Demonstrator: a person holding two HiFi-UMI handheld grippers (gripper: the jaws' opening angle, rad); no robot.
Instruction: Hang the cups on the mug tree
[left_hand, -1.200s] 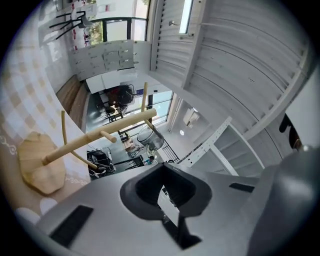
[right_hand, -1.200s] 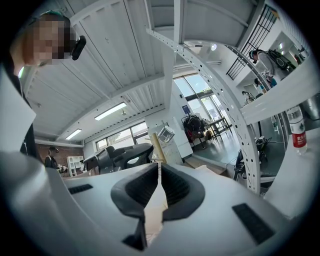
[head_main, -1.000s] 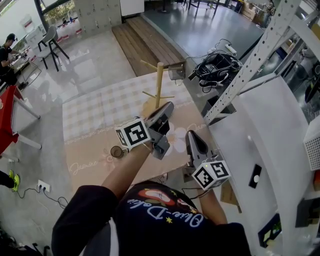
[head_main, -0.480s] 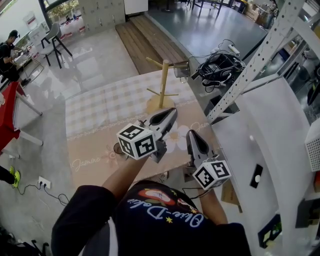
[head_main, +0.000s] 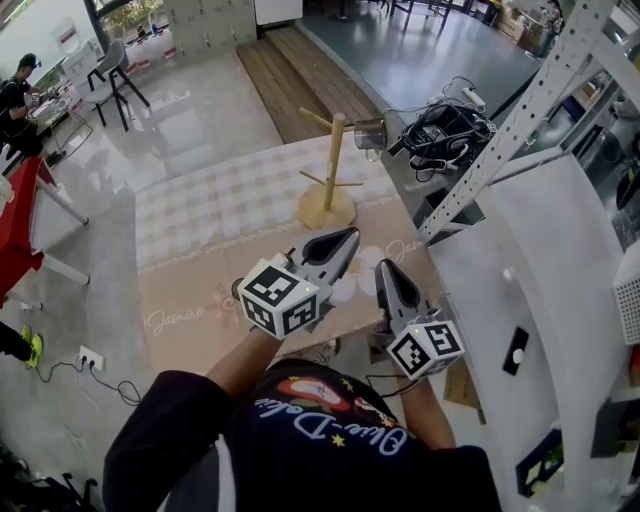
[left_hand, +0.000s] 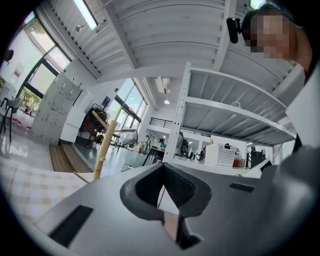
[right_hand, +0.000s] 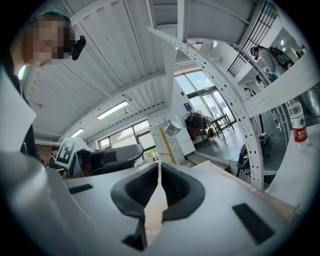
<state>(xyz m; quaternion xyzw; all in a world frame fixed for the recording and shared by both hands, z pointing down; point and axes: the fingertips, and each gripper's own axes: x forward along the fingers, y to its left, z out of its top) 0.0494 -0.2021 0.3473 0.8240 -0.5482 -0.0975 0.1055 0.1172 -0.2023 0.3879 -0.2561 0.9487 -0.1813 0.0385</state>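
Wooden and upright, the branched mug tree (head_main: 335, 165) stands on the beige checked tablecloth (head_main: 200, 215) toward the table's far edge. A small greyish cup (head_main: 371, 133) hangs from its upper right branch. The grey left gripper (head_main: 350, 235) and the grey right gripper (head_main: 384, 267) hover side by side over the cloth's near part, apart from the tree. Each has its jaws pressed together with nothing between them.

Right gripper (right_hand: 159, 169) (jaws together), mug tree (right_hand: 167, 145) ahead
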